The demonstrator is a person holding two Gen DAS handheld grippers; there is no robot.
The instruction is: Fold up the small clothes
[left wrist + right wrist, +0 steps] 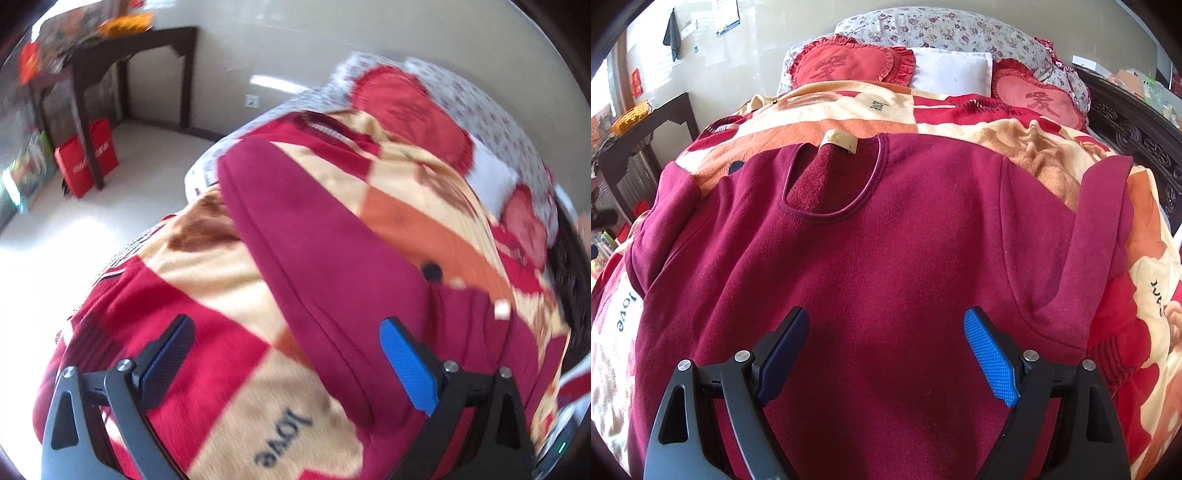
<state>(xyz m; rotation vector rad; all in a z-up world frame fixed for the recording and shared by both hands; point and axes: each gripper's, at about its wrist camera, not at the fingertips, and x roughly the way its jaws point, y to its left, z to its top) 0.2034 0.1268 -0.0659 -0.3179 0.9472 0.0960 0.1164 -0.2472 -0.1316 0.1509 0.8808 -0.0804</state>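
A maroon fleece sweater (886, 251) lies front up and spread flat on the bed's patterned blanket (1027, 136), neckline with a tan label toward the pillows. Its right sleeve (1097, 236) is folded back up along the body. My right gripper (886, 332) hovers open and empty over the sweater's lower middle. In the left wrist view, the sweater's left sleeve (314, 236) runs diagonally across the blanket (207, 258). My left gripper (288, 339) is open and empty above the blanket, its right finger over the sleeve's edge. That view is motion-blurred.
Two red heart cushions (846, 62) and a white pillow (953, 70) lie at the bed's head. A dark carved headboard (1137, 125) stands on the right. A dark wooden table (122, 59) and red bags (85, 162) stand on the pale floor left of the bed.
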